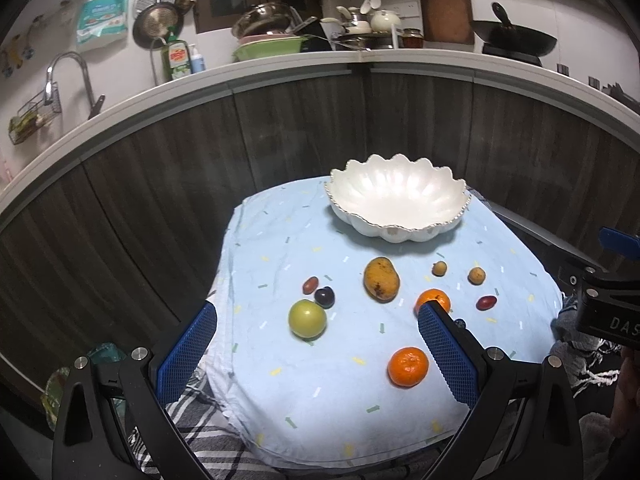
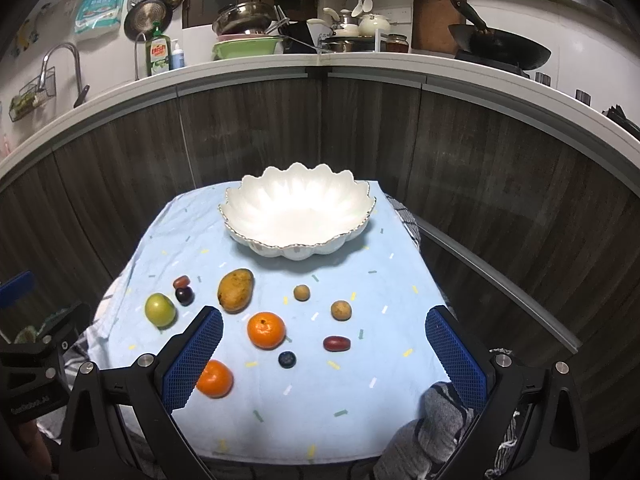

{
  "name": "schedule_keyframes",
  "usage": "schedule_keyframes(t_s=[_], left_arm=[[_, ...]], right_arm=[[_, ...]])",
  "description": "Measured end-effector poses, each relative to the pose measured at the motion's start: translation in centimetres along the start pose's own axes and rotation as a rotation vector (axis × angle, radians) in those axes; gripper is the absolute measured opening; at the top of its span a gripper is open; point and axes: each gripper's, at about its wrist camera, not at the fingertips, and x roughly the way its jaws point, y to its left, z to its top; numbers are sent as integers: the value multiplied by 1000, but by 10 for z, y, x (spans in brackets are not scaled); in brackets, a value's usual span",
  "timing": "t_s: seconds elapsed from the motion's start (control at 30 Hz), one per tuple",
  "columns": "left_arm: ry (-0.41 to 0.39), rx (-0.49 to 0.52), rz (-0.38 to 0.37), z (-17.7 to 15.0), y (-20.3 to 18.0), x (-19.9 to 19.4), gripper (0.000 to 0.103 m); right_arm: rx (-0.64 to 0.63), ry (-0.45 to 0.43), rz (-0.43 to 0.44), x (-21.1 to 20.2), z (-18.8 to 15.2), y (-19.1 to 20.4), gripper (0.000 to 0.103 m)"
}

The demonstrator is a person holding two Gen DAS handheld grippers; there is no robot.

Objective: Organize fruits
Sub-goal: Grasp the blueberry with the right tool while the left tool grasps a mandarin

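Observation:
An empty white scalloped bowl point(image 1: 400, 200) point(image 2: 298, 210) stands at the far side of the light blue cloth point(image 1: 340, 380) point(image 2: 360, 400). In front of it lie a yellow mango point(image 1: 381, 278) point(image 2: 236, 290), two oranges point(image 1: 408, 366) point(image 2: 266, 330), a green fruit point(image 1: 307, 319) point(image 2: 160, 310), a dark plum point(image 1: 324, 297) point(image 2: 184, 295), red dates point(image 1: 310, 285) point(image 2: 337, 343), two small brown fruits point(image 1: 477, 275) point(image 2: 341, 310) and a blueberry point(image 2: 287, 359). My left gripper point(image 1: 316, 320) hovers open over the cloth's near left. My right gripper point(image 2: 324, 320) hovers open above the near fruits. Neither holds anything.
A dark wood-panelled counter front point(image 1: 280, 128) curves behind the table. On the counter are a sink tap point(image 1: 68, 68), dishes and a wok point(image 2: 500, 52). A checked cloth point(image 1: 208, 440) hangs under the blue one. A grey cloth point(image 2: 432, 432) lies at the near right.

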Motion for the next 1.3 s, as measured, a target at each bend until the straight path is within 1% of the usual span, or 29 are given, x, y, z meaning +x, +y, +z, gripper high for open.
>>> schedule_keyframes(t_s=[0.13, 0.4, 0.47, 0.67, 0.8, 0.87, 0.97, 1.1, 1.3], left_arm=[[13, 37, -25, -1, -11, 9, 103], [59, 95, -74, -3, -27, 29, 102], [77, 111, -82, -5, -31, 36, 98], [113, 160, -114, -14, -43, 52, 96], [118, 199, -115, -22, -51, 66, 96], [142, 219, -134, -29, -56, 74, 93], [176, 241, -157, -38, -62, 82, 90], [200, 237, -179, -43, -66, 90, 88], [232, 247, -204, -52, -73, 100, 81]], right_arm=[[-7, 21, -10, 11, -2, -4, 103], [-41, 51, 12, 33, -5, -7, 103], [-54, 59, 21, 39, -7, -6, 103], [-83, 110, 45, 65, -15, -3, 102], [-94, 136, 47, 79, -20, -4, 102], [-100, 148, 49, 85, -24, -3, 102], [-117, 167, 55, 94, -28, -1, 98], [-132, 182, 73, 103, -32, 2, 95], [-151, 191, 92, 115, -38, 8, 93]])
